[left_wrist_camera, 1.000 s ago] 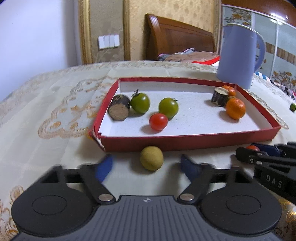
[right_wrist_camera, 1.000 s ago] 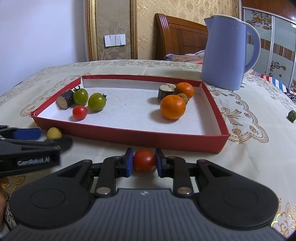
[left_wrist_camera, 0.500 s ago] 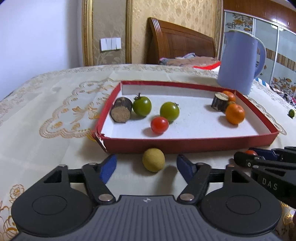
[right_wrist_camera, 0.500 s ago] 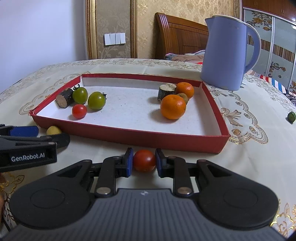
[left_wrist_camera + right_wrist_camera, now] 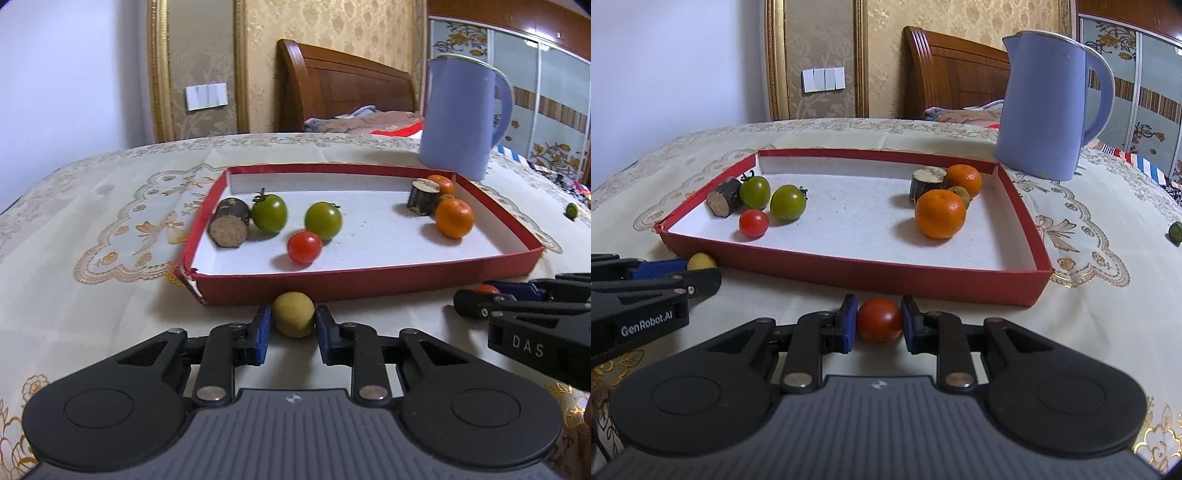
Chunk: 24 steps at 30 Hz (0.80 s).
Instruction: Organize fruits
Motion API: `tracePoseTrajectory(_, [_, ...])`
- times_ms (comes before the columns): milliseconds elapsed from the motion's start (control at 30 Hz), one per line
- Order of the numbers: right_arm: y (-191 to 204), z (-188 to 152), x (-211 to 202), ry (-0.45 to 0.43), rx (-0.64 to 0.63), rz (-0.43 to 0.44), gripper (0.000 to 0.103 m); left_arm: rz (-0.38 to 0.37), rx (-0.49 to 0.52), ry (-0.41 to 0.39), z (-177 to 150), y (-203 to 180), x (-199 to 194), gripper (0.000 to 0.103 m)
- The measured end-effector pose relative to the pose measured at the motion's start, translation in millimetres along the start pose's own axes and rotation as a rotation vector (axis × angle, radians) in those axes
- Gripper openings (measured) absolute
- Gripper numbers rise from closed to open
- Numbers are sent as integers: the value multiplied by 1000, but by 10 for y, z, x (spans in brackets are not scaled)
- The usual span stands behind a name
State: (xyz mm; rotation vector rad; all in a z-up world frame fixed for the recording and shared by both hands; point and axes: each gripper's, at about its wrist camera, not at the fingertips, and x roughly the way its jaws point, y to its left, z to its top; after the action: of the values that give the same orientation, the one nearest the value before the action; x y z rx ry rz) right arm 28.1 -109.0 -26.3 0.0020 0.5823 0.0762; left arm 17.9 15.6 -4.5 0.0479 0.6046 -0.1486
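Note:
A small yellow fruit lies on the tablecloth just in front of the red tray. My left gripper is closing on it, and its blue pads touch both sides. A red tomato sits on the cloth before the tray's near wall, with my right gripper shut on it. Inside the tray, two green tomatoes, a red tomato and a dark log piece lie at the left. Two oranges and a second log piece lie at the right.
A tall blue kettle stands behind the tray's far right corner. A small green fruit lies alone on the cloth far to the right. A wooden headboard rises beyond the table.
The left gripper's jaws have come together from wide apart onto the yellow fruit. The right gripper has kept still with the red tomato in it.

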Motion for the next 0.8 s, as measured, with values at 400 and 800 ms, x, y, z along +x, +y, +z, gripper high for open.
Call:
tracePoseTrajectory(400, [-54, -3, -88, -30, 28, 6, 24, 85, 38, -6, -3, -82, -15, 25])
tracePoseTrajectory(800, [-81, -8, -111, -40, 46, 9, 24, 93, 31, 0, 1, -62, -13, 25])
